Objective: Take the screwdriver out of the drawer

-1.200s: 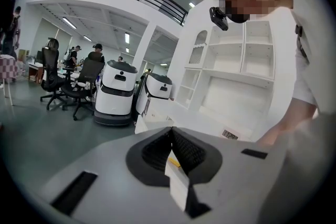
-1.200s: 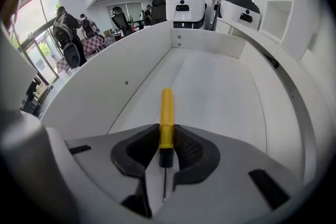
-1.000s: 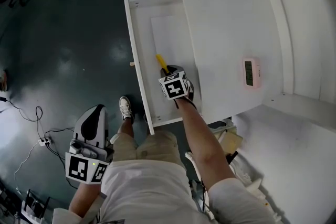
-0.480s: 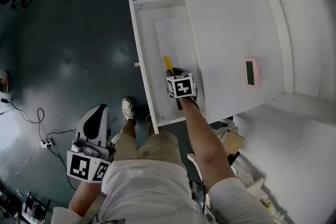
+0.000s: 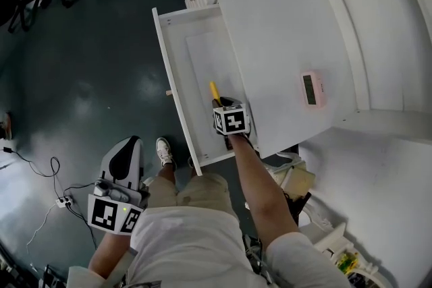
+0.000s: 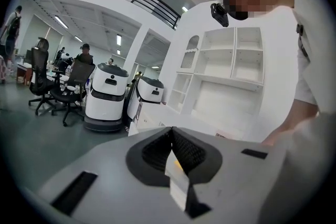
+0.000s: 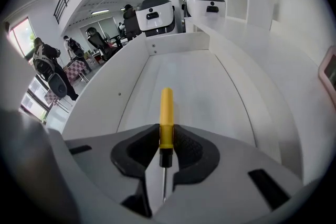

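The right gripper (image 7: 166, 138) has its jaws clamped narrowly on the yellow handle of the screwdriver (image 7: 166, 110). The screwdriver is in the near part of the open white drawer (image 5: 167, 71), handle pointing far. The left gripper (image 6: 171, 145) hangs low at the left, jaws pressed together.

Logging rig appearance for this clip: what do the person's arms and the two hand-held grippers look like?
The left hand-held gripper and the right hand-held gripper both have smooth light grey bodies with black ribbed pads. Each carries a white cube printed with black square markers. The person wears a white short-sleeved shirt, so the forearms are uncovered.
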A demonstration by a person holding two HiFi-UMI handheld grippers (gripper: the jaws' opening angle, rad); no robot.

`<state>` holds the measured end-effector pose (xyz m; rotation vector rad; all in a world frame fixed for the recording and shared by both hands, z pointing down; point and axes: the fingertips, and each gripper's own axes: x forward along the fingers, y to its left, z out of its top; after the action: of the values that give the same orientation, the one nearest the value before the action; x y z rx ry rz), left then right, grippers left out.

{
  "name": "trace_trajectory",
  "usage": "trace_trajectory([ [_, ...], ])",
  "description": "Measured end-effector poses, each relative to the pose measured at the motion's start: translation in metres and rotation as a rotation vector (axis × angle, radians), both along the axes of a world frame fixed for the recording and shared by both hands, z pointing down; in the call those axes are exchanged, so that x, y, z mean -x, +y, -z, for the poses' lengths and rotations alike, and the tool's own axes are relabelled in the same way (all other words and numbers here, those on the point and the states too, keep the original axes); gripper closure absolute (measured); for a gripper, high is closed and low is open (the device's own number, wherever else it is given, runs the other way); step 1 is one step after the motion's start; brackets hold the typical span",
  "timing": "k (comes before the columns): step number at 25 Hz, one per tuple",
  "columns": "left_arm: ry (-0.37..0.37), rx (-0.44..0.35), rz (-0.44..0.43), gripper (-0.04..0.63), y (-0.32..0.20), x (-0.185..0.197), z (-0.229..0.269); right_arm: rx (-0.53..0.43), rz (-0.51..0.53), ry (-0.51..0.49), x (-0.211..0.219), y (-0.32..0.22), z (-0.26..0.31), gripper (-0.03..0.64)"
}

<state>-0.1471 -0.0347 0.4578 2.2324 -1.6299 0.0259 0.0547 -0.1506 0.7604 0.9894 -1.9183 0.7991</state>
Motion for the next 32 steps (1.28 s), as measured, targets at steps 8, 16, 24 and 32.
trace_trajectory([
  [8,-0.003,-0.051,-0.053,0.58,-0.008,-0.011,0.026,-0.04,-0.027,-0.055,0.005,0.01,0.038,0.525],
  [16,0.0,-0.127,-0.09,0.58,-0.012,-0.022,0.056,-0.115,-0.077,-0.158,0.009,0.009,0.091,0.525],
  [24,0.004,-0.204,-0.096,0.58,-0.013,-0.029,0.087,-0.195,-0.078,-0.214,0.008,0.011,0.139,0.525],
  [32,-0.01,-0.256,-0.062,0.58,-0.016,-0.021,0.114,-0.352,-0.071,-0.292,0.004,-0.003,0.22,0.525],
])
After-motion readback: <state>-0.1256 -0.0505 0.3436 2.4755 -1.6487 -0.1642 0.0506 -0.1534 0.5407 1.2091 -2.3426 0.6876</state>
